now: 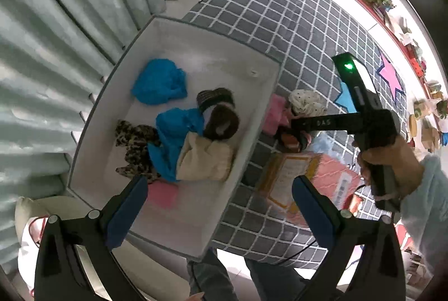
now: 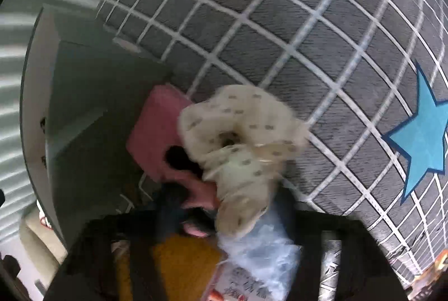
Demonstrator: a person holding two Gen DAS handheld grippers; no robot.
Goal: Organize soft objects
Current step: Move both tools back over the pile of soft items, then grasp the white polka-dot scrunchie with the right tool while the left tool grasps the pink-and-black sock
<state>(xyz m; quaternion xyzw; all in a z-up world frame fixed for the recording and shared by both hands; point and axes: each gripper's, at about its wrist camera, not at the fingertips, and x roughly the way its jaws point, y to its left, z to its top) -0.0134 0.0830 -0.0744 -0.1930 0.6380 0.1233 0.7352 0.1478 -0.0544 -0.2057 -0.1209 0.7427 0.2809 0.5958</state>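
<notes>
Several soft cloth pieces already lie in the white rectangular storage box [image 1: 173, 54]. A cream dotted scrunchie [image 1: 306, 102] and a pink soft cloth [image 1: 273, 116] remain on the grey checked carpet [image 1: 280, 29] to its right. The left gripper [image 1: 218, 203] is wide open and empty; whether the right gripper [image 1: 294, 138] grips anything, I cannot tell.

My left gripper [image 1: 218, 205] has black arms, blue pads and silver screws; the right gripper [image 1: 294, 137], black, shows a green light; pale blue fleecy sleeve [image 1: 428, 189].

Between the left gripper's [image 1: 219, 200] blue pads, a white bin [image 1: 212, 219] is seen with bright blue cloths [image 1: 159, 82], a leopard-print piece [image 1: 134, 144] and a cream one [image 1: 207, 161]. Ahead of the right fingers, a cream dotted scrunchie [image 2: 240, 144] is shown over a pink cloth [image 2: 156, 127] on a grey white-gridded rug [image 2: 308, 21].
</notes>
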